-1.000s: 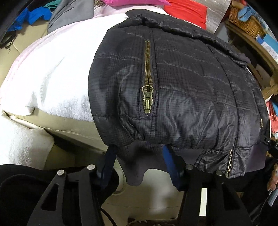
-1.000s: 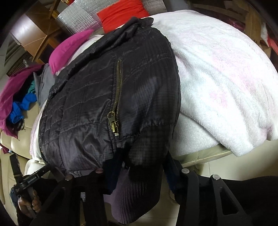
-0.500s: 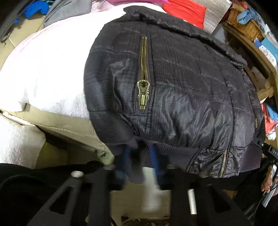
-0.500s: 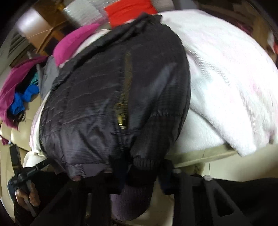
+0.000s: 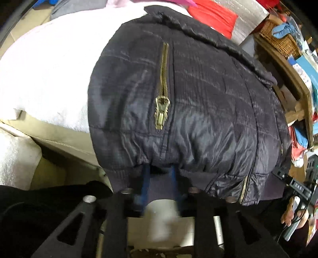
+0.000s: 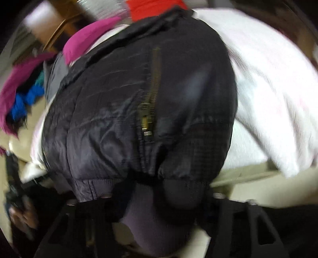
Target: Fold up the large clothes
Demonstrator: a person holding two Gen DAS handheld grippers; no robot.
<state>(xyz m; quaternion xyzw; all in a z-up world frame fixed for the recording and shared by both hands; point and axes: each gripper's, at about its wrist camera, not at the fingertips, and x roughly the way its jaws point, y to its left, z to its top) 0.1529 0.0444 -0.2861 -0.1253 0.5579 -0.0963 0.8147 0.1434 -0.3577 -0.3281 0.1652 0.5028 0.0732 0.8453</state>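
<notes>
A black quilted jacket with a brass pocket zip lies over a white blanket. My left gripper is at its bottom edge, and the puffy cloth bulges over the blue fingers. The jaws are opening with the dark ribbed hem between them, lying flat. The blurred right wrist view shows the same jacket from its other corner. My right gripper is tucked under the hem, its fingers hidden by a sleeve end and a purple ribbed band. Its jaws are opening.
The blanket covers a beige sofa. A wooden shelf with a wicker basket stands at the right. Red cloth, a magenta garment and blue cloth lie behind the jacket. A hand holds the other gripper.
Both grippers have pushed in under the jacket's bottom edge, which now bunches over them. The left fingers stand closer together than a second ago. The right view has blurred.
</notes>
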